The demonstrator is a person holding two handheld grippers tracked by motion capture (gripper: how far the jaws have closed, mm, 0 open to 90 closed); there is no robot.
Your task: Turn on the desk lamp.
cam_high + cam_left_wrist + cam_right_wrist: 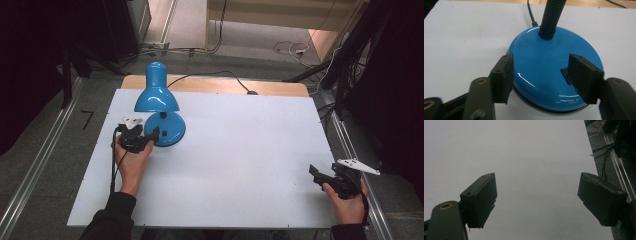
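A white table (240, 165) stands on grey floor (45, 150), with loose cables (292, 49) beyond it.

The blue lamp (159, 107) stands at the far left of the white tabletop (240, 155), its cord (215, 76) trailing off the far edge. From there right and near, the surface lies bare, with free passage across.

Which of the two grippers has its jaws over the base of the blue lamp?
The left gripper: its jaws sit on both sides of the lamp base. The right gripper is over bare white table, far from the lamp.
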